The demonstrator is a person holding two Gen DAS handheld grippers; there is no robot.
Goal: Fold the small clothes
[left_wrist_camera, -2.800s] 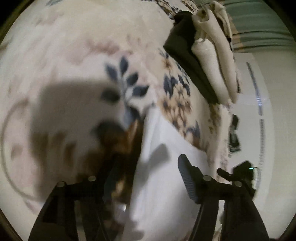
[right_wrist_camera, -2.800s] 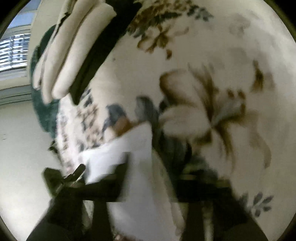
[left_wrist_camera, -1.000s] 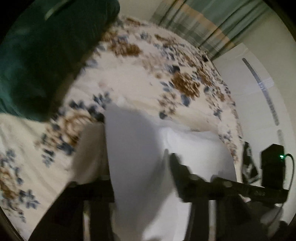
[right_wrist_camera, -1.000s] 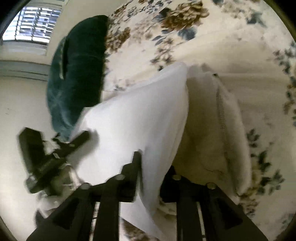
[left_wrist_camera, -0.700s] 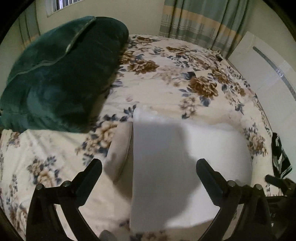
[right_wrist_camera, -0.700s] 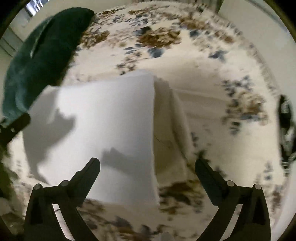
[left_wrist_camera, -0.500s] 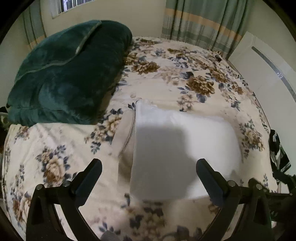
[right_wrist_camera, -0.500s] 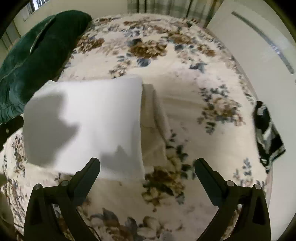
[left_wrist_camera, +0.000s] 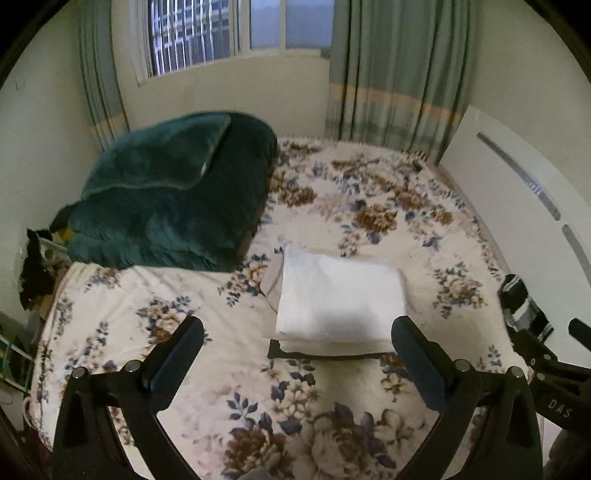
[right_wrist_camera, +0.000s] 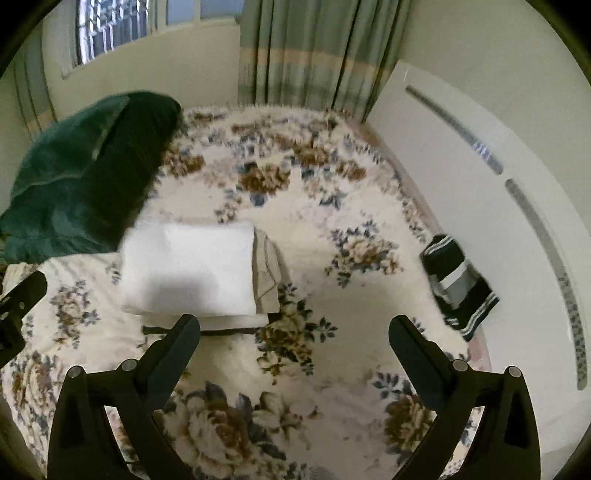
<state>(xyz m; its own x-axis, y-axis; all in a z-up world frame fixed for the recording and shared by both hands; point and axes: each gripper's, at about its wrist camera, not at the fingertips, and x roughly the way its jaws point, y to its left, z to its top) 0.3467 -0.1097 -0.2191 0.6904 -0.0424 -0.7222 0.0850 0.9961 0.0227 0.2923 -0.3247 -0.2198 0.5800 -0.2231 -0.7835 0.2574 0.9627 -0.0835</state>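
Note:
A folded white garment [left_wrist_camera: 340, 299] [right_wrist_camera: 190, 271] lies on top of a small stack on the floral bed; beige folded cloth [right_wrist_camera: 266, 271] and a dark garment edge [left_wrist_camera: 317, 355] show beneath it. My left gripper [left_wrist_camera: 297, 345] is open and empty, held above the bed in front of the stack. My right gripper [right_wrist_camera: 293, 343] is open and empty, to the right of the stack. A black and white striped garment [right_wrist_camera: 456, 282] lies unfolded at the bed's right edge, also in the left wrist view [left_wrist_camera: 519, 308].
A large dark green folded blanket [left_wrist_camera: 173, 195] [right_wrist_camera: 85, 173] sits at the bed's back left. A white panel [right_wrist_camera: 480, 192] borders the right side. Curtains [left_wrist_camera: 391, 74] and a window [left_wrist_camera: 192, 33] stand behind. Clutter [left_wrist_camera: 33, 266] lies off the left edge.
Both grippers let go of the white garment onto the stack, opened wide and pulled back and up, so the whole bed and room came into view.

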